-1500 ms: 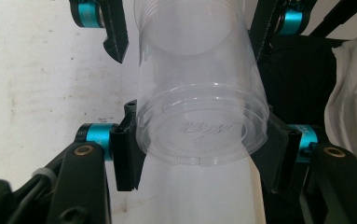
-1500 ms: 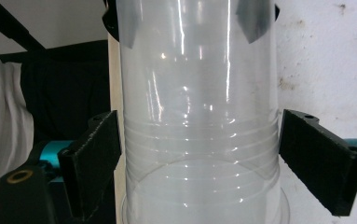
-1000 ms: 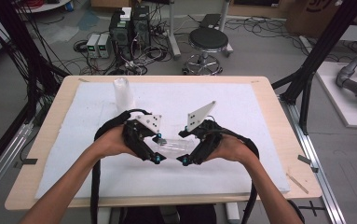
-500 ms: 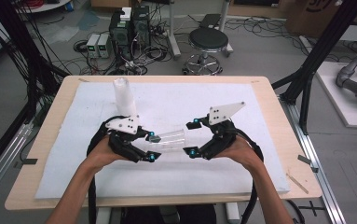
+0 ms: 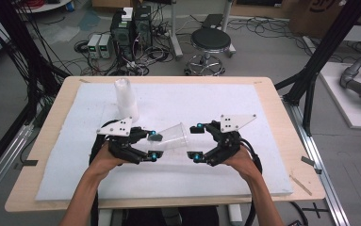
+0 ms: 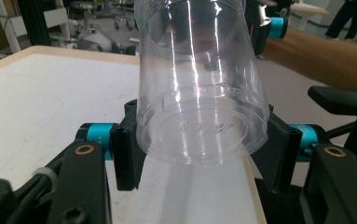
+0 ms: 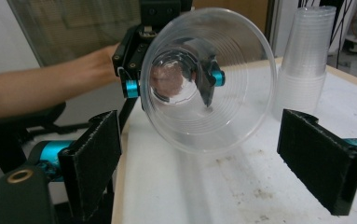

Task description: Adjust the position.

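The white foam mat (image 5: pixel 263 160) covers most of the wooden table (image 5: pixel 41 188), and I place everything else from the clear plastic cup (image 5: pixel 172 138) held above its middle.

My left gripper (image 5: pixel 152 146) sits just left of that cup, and its jaws are clamped on the cup's base end. In the left gripper view the two black pads (image 6: pixel 126 156) press against the clear wall on either side of the round bottom, so the cup (image 6: pixel 199 93) is gripped there and lies on its side, raised off the mat. Its open mouth points away from my left hand, toward my right one.

My right gripper (image 5: pixel 196 141) is just right of the cup's mouth with its jaws spread wide. In the right gripper view its pads (image 7: pixel 323 161) stand well apart on either side of the rim and touch nothing; the cup (image 7: pixel 209 79) faces this camera mouth first, and through its bottom I see the left gripper (image 7: pixel 174 81) closed on it. The cup has nothing inside.

A stack of clear cups (image 5: pixel 125 99) stands upright on the mat, behind the held cup and to its left, well apart from it. In the right gripper view the stack (image 7: pixel 306 60) rises just right of the cup's rim.
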